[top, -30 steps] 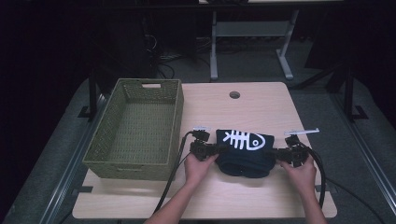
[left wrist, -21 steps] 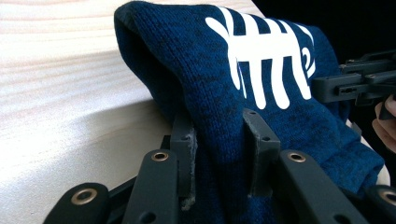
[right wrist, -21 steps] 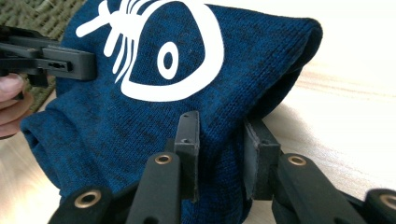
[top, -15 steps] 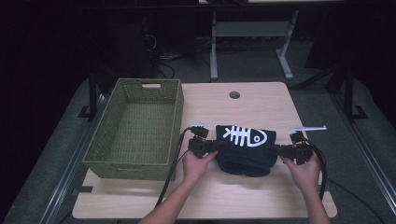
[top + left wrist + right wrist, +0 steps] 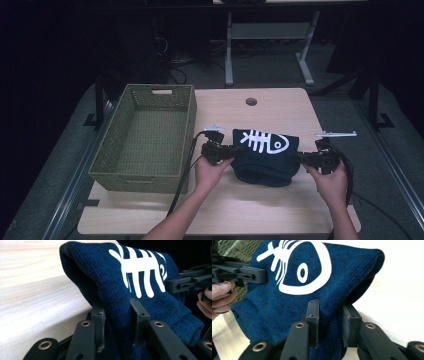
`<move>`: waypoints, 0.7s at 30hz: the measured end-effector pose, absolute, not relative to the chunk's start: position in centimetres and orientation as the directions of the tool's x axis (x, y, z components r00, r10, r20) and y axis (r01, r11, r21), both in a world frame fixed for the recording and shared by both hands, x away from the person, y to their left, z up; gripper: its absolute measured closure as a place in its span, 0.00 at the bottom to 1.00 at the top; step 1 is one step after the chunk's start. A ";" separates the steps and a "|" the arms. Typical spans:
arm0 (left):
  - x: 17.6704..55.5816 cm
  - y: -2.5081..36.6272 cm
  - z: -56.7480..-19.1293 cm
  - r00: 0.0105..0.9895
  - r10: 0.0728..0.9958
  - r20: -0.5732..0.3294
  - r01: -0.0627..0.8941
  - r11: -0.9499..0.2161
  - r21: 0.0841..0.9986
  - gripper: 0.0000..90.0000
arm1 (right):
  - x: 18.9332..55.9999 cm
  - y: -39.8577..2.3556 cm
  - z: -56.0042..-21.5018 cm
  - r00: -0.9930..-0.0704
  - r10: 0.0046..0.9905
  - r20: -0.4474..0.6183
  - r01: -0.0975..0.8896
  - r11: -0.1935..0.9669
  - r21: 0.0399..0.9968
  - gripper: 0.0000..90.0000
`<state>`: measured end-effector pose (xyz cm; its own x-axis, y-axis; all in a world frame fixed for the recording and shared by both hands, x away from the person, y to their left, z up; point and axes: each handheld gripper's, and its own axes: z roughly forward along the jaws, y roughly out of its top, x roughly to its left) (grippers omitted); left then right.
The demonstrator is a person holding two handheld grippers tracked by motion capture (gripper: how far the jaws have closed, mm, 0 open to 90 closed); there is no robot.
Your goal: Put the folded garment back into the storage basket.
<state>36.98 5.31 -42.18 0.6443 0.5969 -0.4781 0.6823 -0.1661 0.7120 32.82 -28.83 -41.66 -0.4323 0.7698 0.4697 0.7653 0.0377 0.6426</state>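
Note:
A folded dark blue knit garment (image 5: 265, 157) with a white fish-skeleton print hangs between my two grippers, just above the wooden table (image 5: 260, 215). My left gripper (image 5: 231, 153) is shut on its left side; in the left gripper view the jaws pinch a thick fold of the blue knit garment (image 5: 140, 277) at my left gripper (image 5: 119, 322). My right gripper (image 5: 296, 158) is shut on its right side; the right gripper view shows the blue knit garment (image 5: 307, 285) bunched between the pads of my right gripper (image 5: 331, 323). The garment's lower edge sags between the two holds.
An olive green woven basket (image 5: 145, 137) stands on the table's left part, just left of my left hand. A round cable hole (image 5: 251, 101) lies near the table's far edge. Black cables trail from both grippers toward the near edge.
Both hands have risen a little, lifting the folded garment higher off the table. Both grips on it stay the same.

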 end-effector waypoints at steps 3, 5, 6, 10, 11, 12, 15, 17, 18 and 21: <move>37.0 5.4 -41.6 0.651 0.595 -0.472 0.675 -0.170 0.718 0.77 | 32.8 -28.8 -41.1 -0.440 0.767 0.467 0.759 0.039 0.650 0.79; 37.0 5.4 -41.2 0.657 0.592 -0.468 0.670 -0.173 0.722 0.77 | 32.8 -28.8 -40.7 -0.441 0.767 0.465 0.758 0.041 0.651 0.79; 37.0 5.4 -41.0 0.660 0.591 -0.463 0.665 -0.175 0.726 0.77 | 32.8 -28.8 -40.5 -0.442 0.768 0.464 0.757 0.041 0.653 0.79; 37.1 5.6 -40.4 0.664 0.590 -0.460 0.660 -0.173 0.731 0.77 | 32.8 -28.8 -39.8 -0.450 0.763 0.463 0.751 0.043 0.659 0.79; 37.1 5.6 -40.3 0.664 0.591 -0.458 0.659 -0.173 0.732 0.77 | 32.9 -28.7 -39.7 -0.452 0.760 0.468 0.751 0.040 0.659 0.79; 37.1 5.7 -40.2 0.666 0.589 -0.458 0.658 -0.174 0.733 0.77 | 32.9 -28.7 -39.6 -0.452 0.760 0.467 0.750 0.042 0.660 0.79; 37.0 5.8 -39.8 0.665 0.591 -0.457 0.656 -0.171 0.735 0.77 | 32.9 -28.5 -39.1 -0.458 0.760 0.461 0.747 0.048 0.663 0.79; 37.0 6.0 -39.5 0.670 0.591 -0.449 0.650 -0.174 0.740 0.77 | 32.9 -28.3 -38.8 -0.459 0.761 0.458 0.746 0.050 0.665 0.79; 37.0 6.1 -39.3 0.671 0.592 -0.447 0.648 -0.175 0.741 0.77 | 32.9 -28.3 -38.6 -0.463 0.760 0.456 0.743 0.052 0.667 0.79; 37.0 6.3 -38.8 0.677 0.590 -0.439 0.640 -0.179 0.748 0.77 | 32.9 -28.1 -38.0 -0.468 0.757 0.457 0.740 0.053 0.671 0.79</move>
<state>36.99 6.32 -38.76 0.6775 0.5904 -0.4387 0.6397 -0.1786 0.7476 32.85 -28.05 -38.04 -0.4682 0.7565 0.4566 0.7399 0.0531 0.6706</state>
